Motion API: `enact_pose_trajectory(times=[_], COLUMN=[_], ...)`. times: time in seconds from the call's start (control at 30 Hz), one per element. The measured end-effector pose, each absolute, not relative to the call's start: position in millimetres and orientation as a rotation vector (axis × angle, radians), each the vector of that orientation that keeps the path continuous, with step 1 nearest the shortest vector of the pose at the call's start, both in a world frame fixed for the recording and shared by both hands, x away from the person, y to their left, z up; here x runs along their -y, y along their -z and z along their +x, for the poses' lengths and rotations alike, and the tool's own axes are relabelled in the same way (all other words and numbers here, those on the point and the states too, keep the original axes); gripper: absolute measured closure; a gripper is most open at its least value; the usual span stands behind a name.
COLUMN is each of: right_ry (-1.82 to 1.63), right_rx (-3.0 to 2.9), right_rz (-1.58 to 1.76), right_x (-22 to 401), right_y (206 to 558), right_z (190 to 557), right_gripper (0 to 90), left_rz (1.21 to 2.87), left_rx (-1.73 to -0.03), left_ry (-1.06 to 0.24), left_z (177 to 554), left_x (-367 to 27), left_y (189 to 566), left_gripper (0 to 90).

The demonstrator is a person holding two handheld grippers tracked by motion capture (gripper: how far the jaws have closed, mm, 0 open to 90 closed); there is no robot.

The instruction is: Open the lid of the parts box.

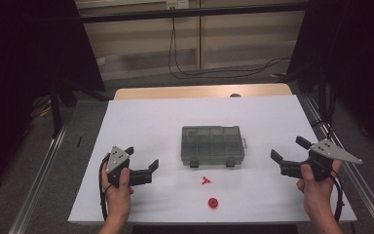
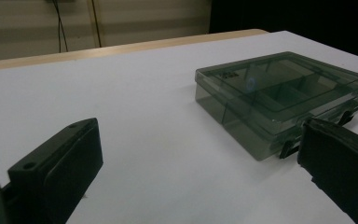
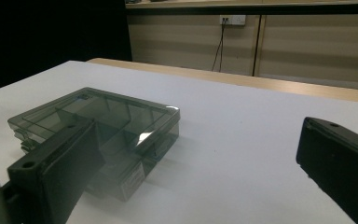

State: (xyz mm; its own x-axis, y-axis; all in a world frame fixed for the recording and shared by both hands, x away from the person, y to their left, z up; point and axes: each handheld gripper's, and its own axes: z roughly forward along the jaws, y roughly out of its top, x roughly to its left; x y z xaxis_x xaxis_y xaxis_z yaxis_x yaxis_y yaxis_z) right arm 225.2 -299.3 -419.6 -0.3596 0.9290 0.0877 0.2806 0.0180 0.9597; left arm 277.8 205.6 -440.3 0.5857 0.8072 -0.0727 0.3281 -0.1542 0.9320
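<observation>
A clear grey plastic organiser box (image 1: 213,145) lies flat in the middle of the white surface (image 1: 141,117), its lid down and two dark latches on the edge facing the person. Through the smoky lid, thin partition walls split it into small rectangular compartments; those that can be seen through look bare, though the tint hides some detail. In the right tool's view a pale label sits on the box's (image 3: 103,135) near corner.

Just in front of the box, on the person's side, lies a small red part (image 1: 205,181) with an irregular, pronged shape, and a little further from the box sits a round red ring-like piece (image 1: 213,202), seemingly plastic.

The left tool (image 1: 143,160) hovers to the left of the box, held in the left hand (image 1: 117,187), its matte black jaws standing wide apart with nothing between them. The right tool (image 1: 288,149) is to the right of the box in the right hand (image 1: 316,183), jaws likewise spread and bare.
</observation>
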Motion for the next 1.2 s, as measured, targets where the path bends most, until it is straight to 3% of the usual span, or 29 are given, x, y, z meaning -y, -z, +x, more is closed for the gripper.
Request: enact_pose_trajectory(times=[0.33, 0.7, 0.97, 1.1, 1.13, 1.17, 1.2], right_ry=[-1.407, -1.446, -1.485, -1.468, -1.468, -1.448, -1.443], right_rx=[-1.684, -1.722, -1.726, -1.769, -1.769, -1.814, -1.829], right_rz=[1.248, 1.215, 1.287, 1.305, 1.305, 1.309, 1.326], right_x=[286, 268, 267, 270, 270, 272, 272], right_y=[411, 408, 414, 418, 418, 420, 422], right_z=[241, 259, 272, 273, 273, 274, 275], right_gripper=[0.0, 14.4, 16.7, 35.5, 35.5, 52.8, 59.0], left_rz=[1.701, 1.723, 1.719, 1.753, 1.753, 1.784, 1.792], left_rx=[-0.919, -0.902, -0.898, -0.929, -0.929, -0.954, -0.962], left_ry=[-0.491, -0.442, -0.343, -0.341, -0.341, -0.366, -0.38], left_z=[289, 301, 314, 316, 316, 317, 317], left_x=[-191, -171, -150, -142, -142, -139, -138], left_y=[433, 434, 440, 446, 446, 450, 451], left_gripper=[0.0, 0.0, 0.7, 5.2, 7.6, 11.9, 17.2])
